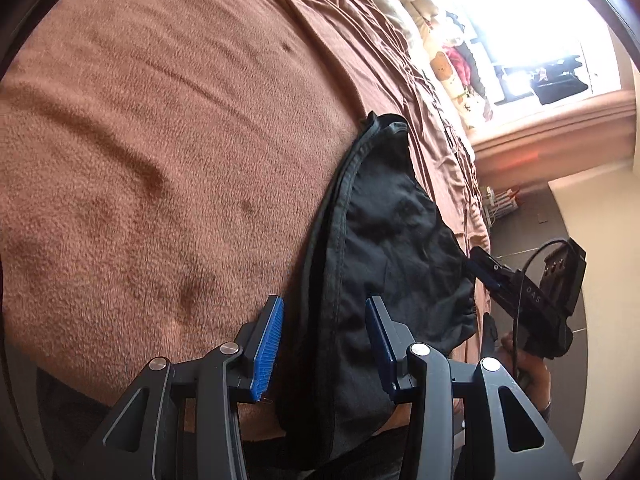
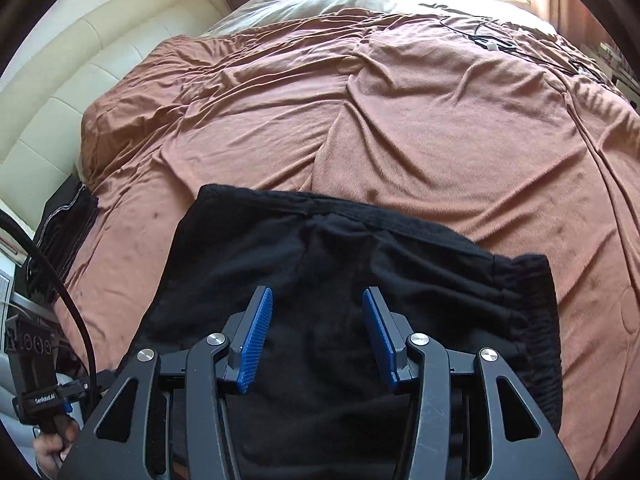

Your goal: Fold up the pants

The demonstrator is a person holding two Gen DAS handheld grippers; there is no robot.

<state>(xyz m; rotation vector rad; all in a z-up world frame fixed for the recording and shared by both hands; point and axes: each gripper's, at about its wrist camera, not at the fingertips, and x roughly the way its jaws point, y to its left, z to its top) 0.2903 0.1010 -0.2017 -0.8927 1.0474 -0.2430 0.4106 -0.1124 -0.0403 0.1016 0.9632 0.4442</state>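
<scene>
The black pants (image 2: 320,280) lie partly folded on the brown bed blanket (image 2: 420,120), with left tongs (image 1: 324,344) and right tongs (image 2: 318,336) both released above them, so a fresh edge grasp probably comes next.

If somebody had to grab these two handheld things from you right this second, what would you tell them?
Left gripper: open, holding nothing, poised over the long seamed edge of the black pants.
Right gripper: open, holding nothing, above the middle of the pants, with the gathered waistband to its right.
Pants: lying on the brown blanket near the bed's edge, apparently already doubled lengthwise, one leg on the other, though I cannot be sure.
Left to do: probably grasp one end, fold it across to the other, and smooth the bundle flat.
</scene>
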